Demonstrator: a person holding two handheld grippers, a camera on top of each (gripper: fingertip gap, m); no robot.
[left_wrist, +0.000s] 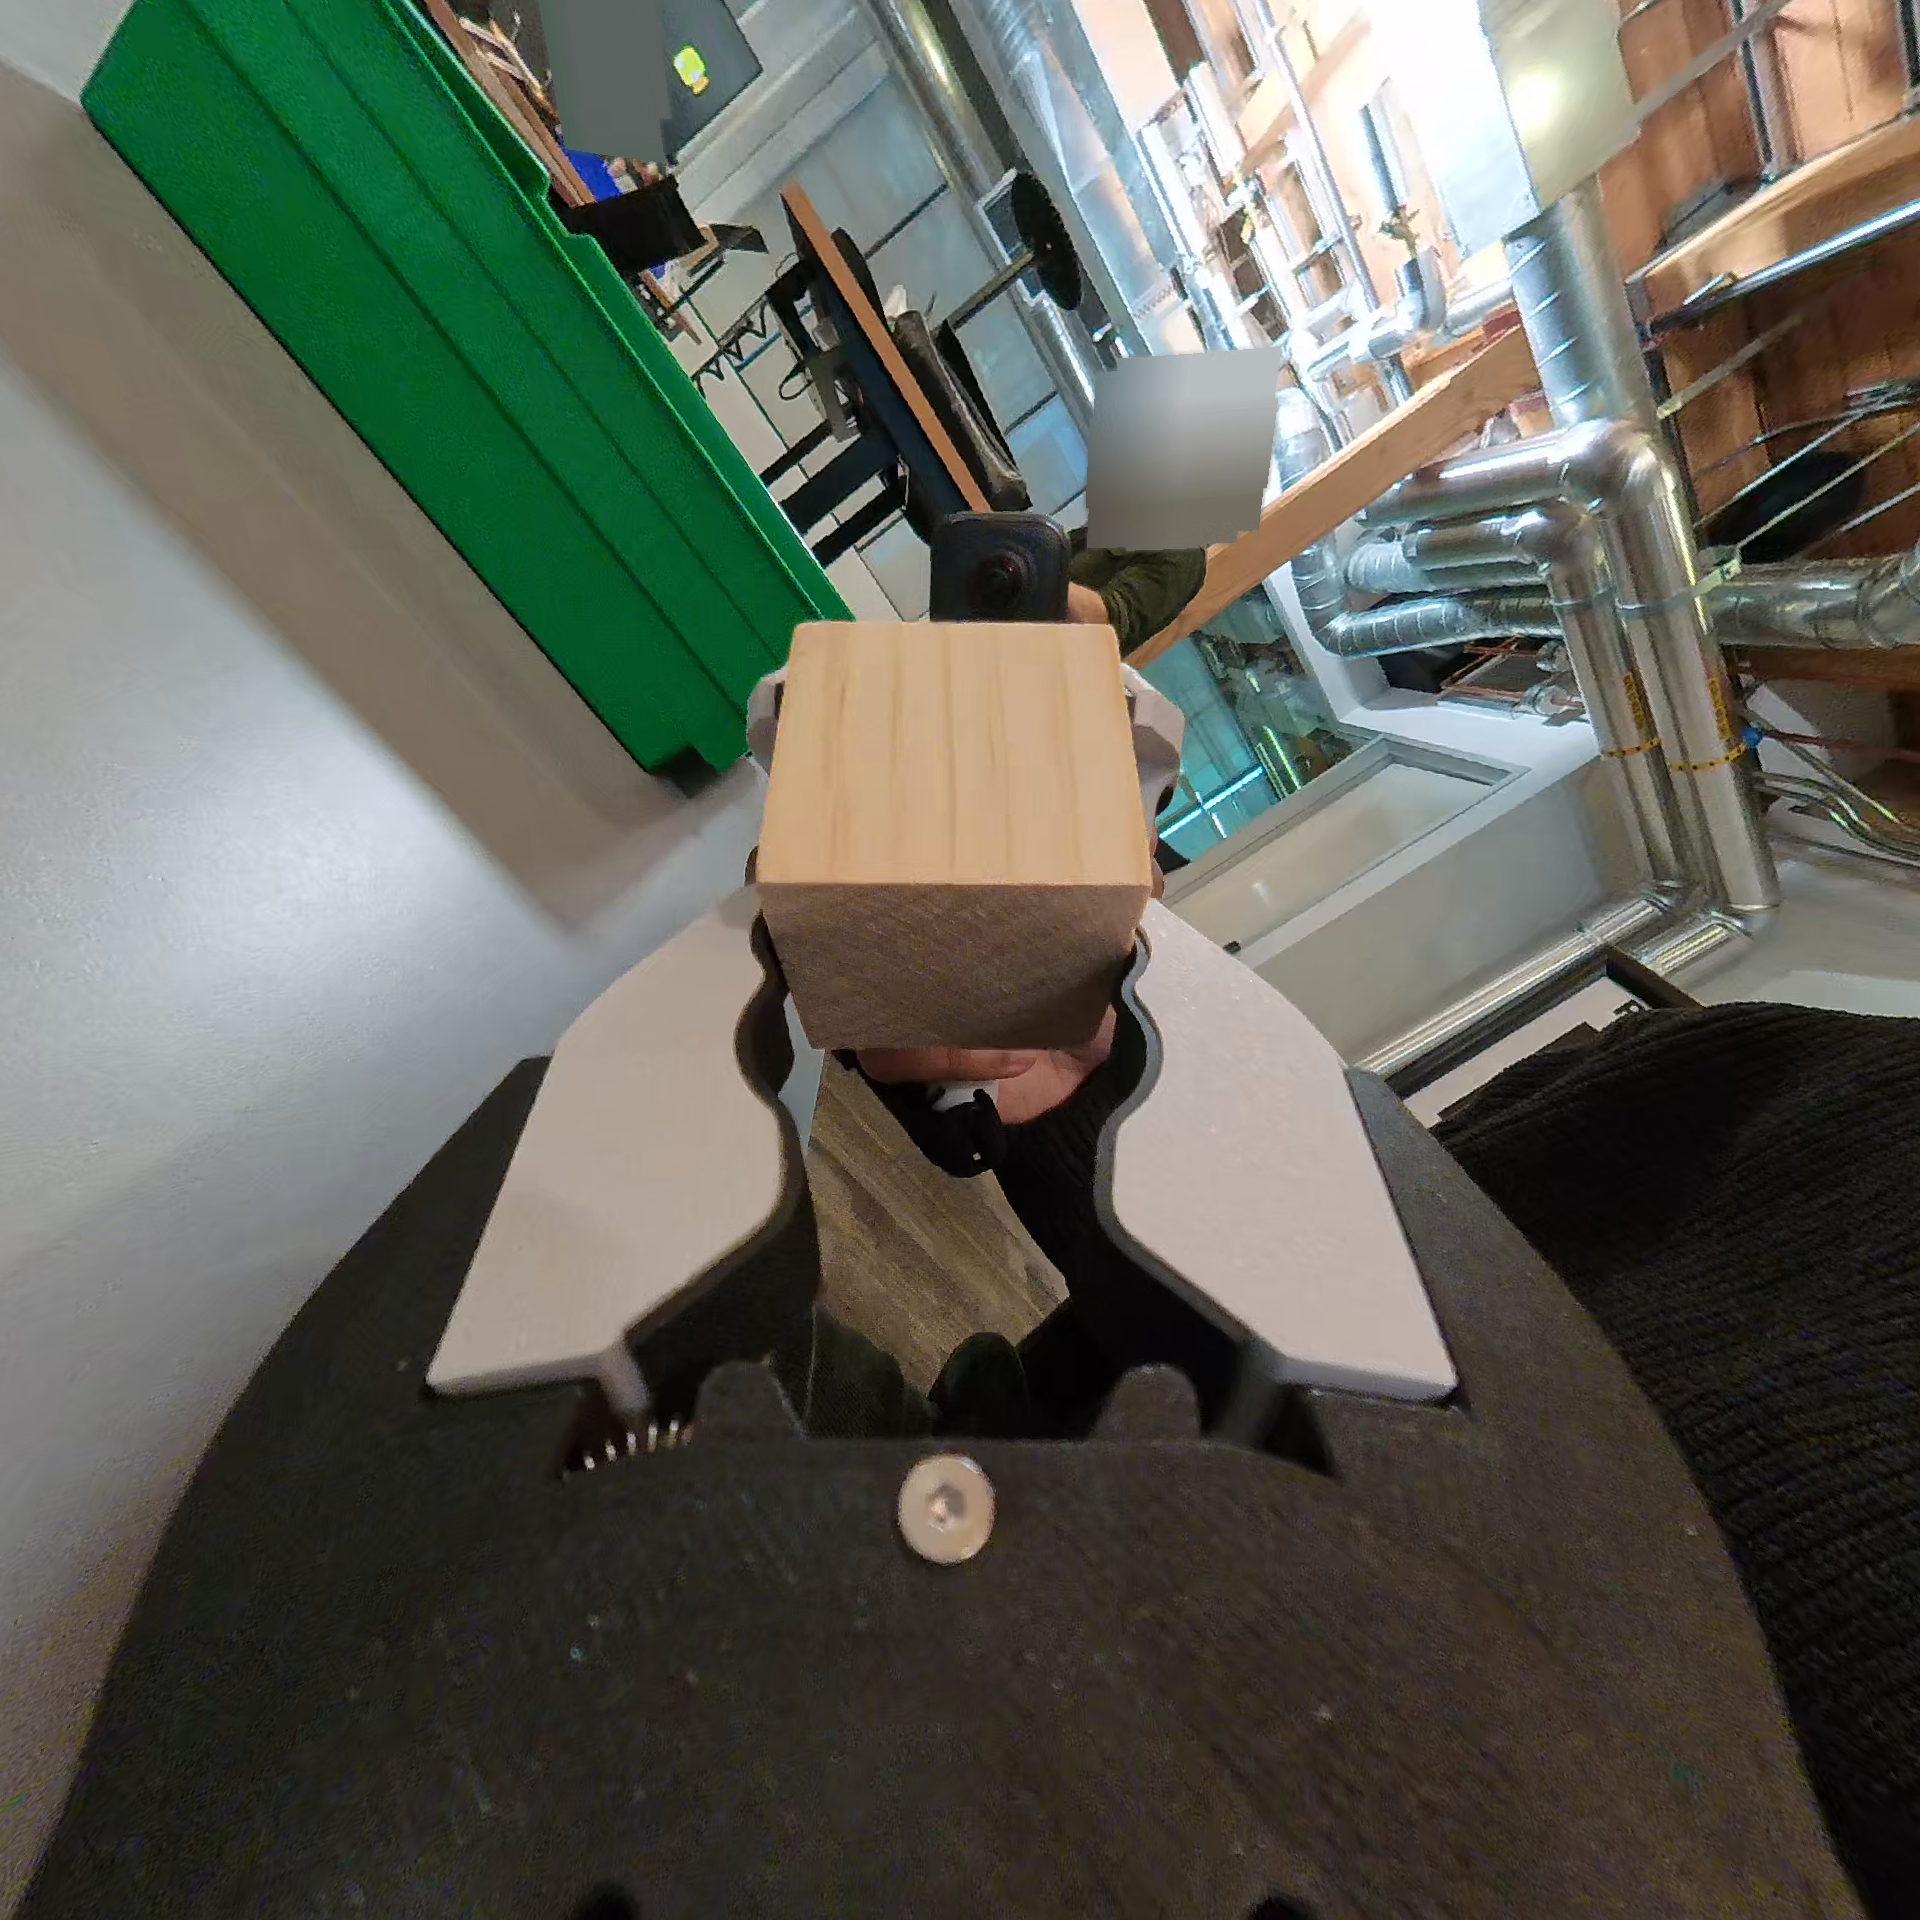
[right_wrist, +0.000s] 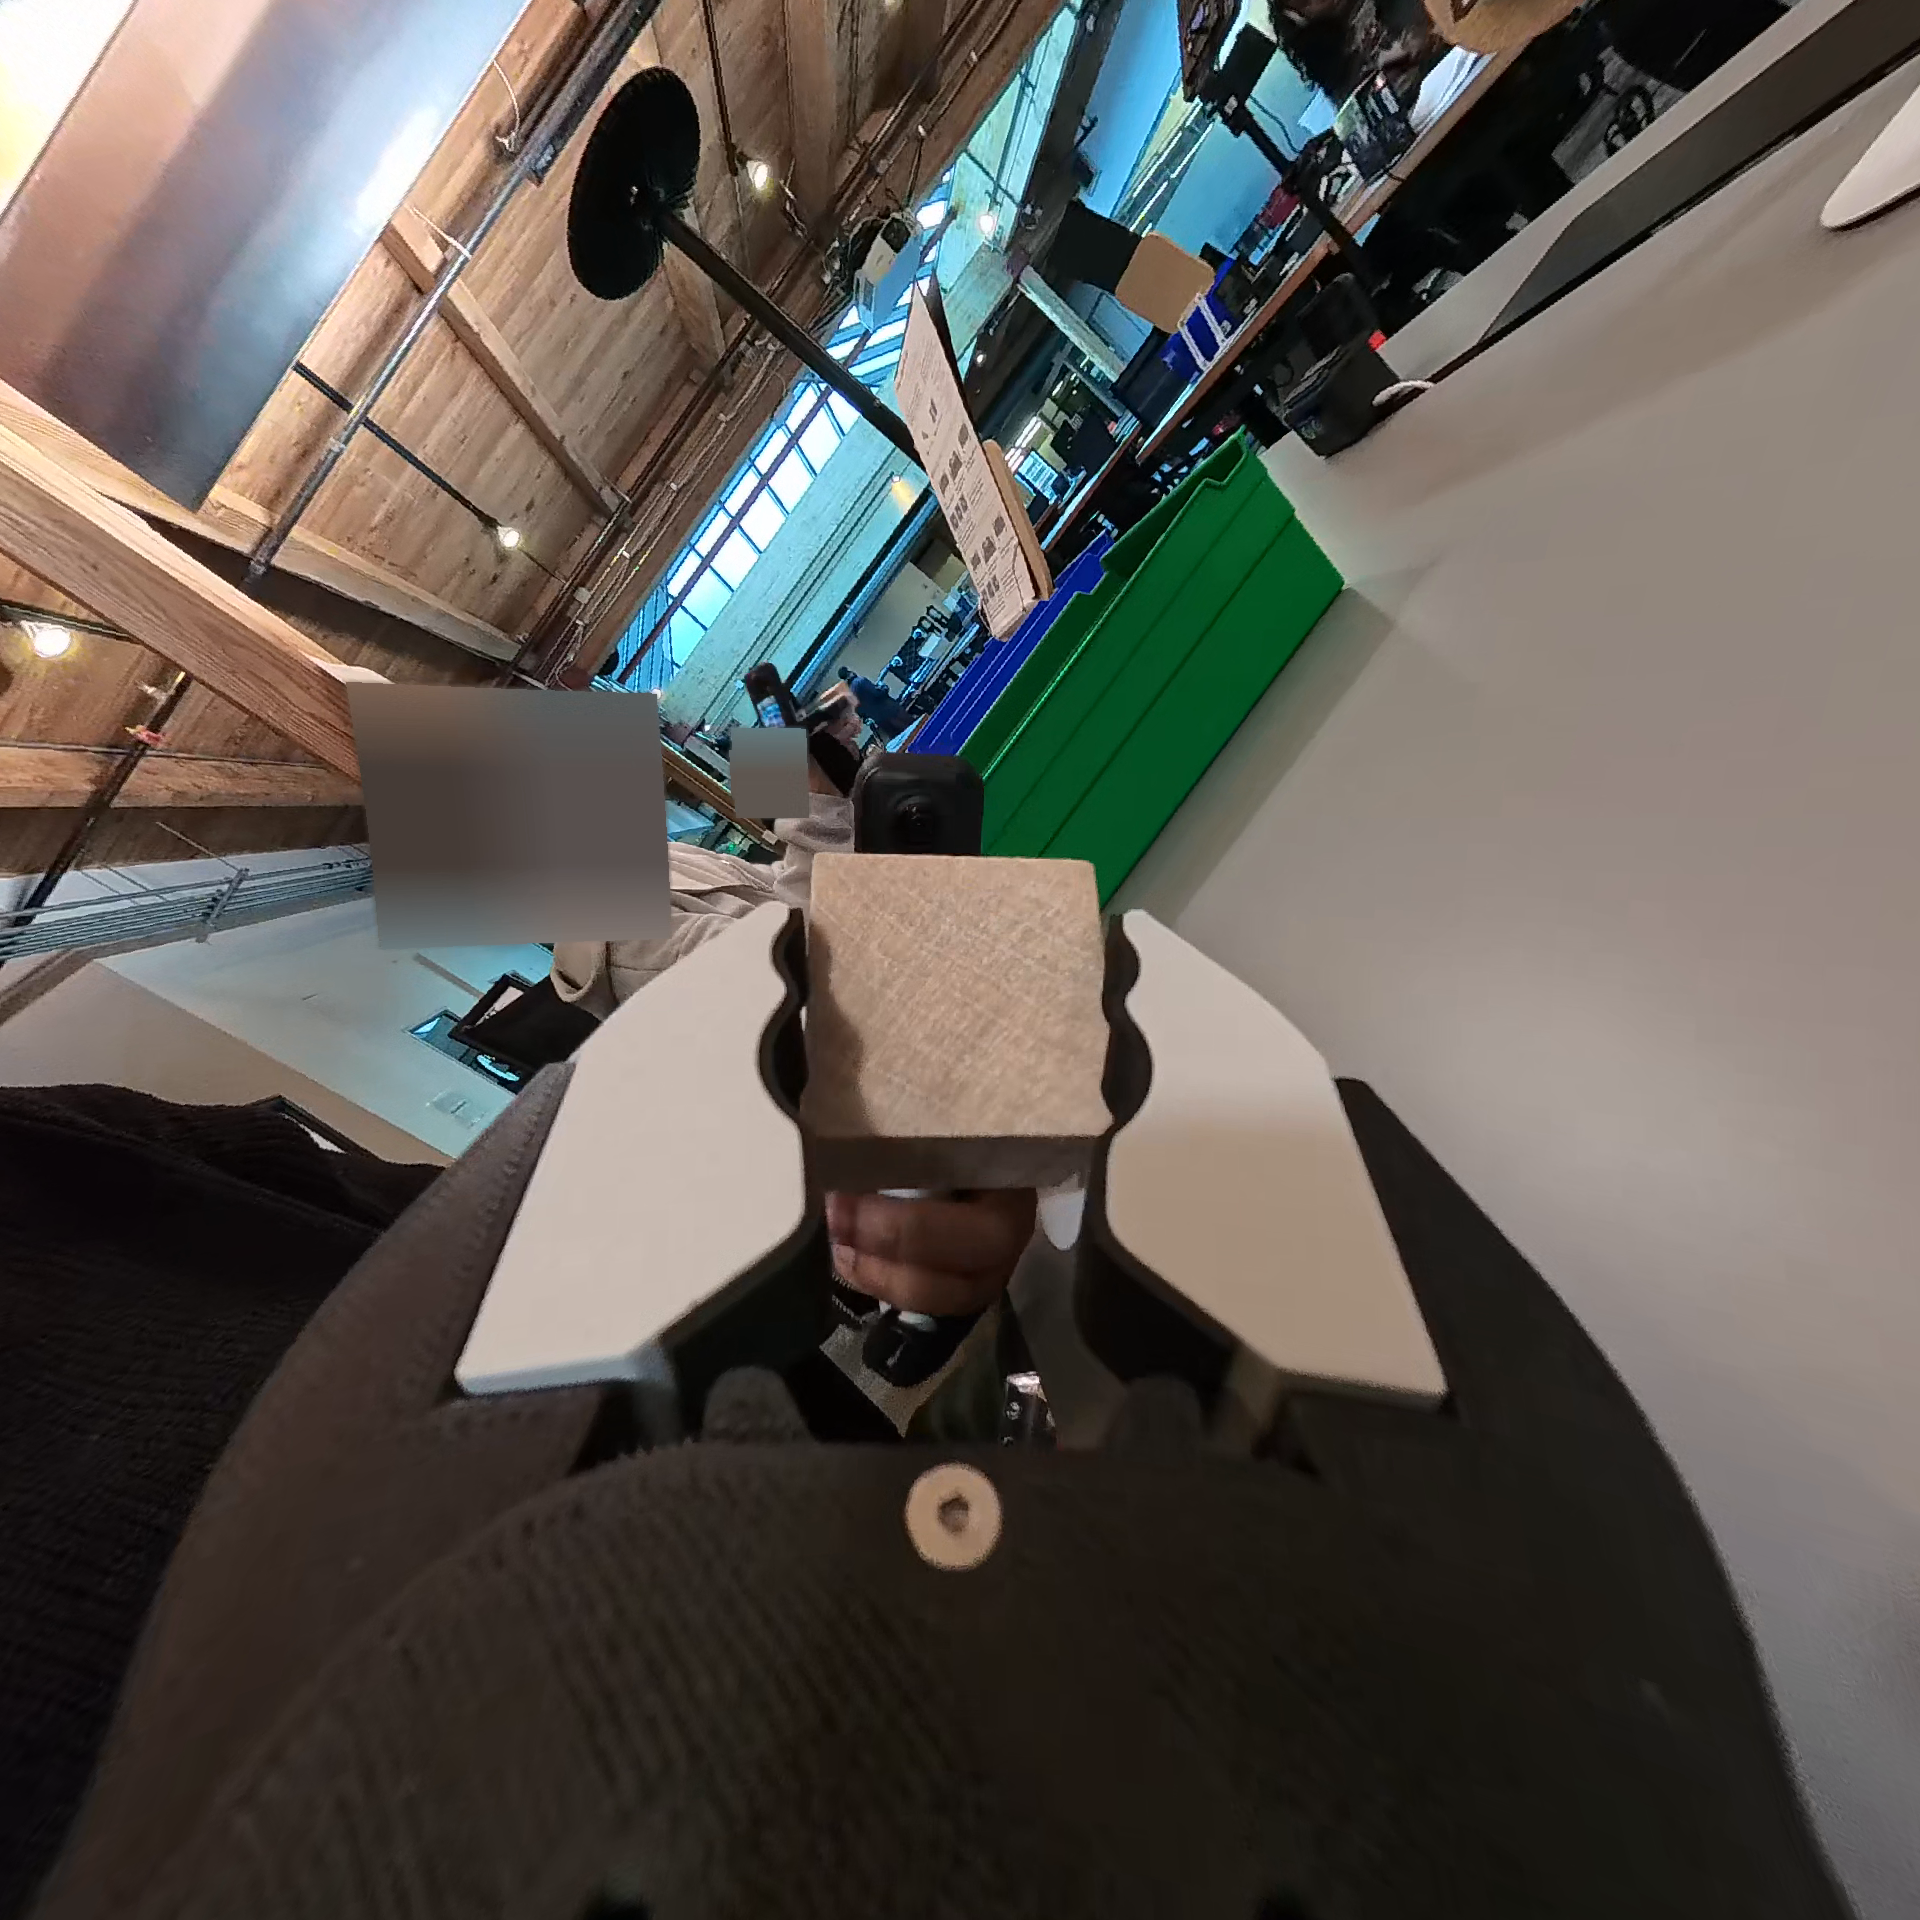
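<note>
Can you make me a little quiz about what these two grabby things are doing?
1. True or false: the left tool is shut on a wooden block.
2. What colour is the big bin standing on the white table?
A. red
B. green
C. yellow
3. Fill in: behind the block in the right tool sits a small black ____.

Key:
1. true
2. B
3. camera
</note>
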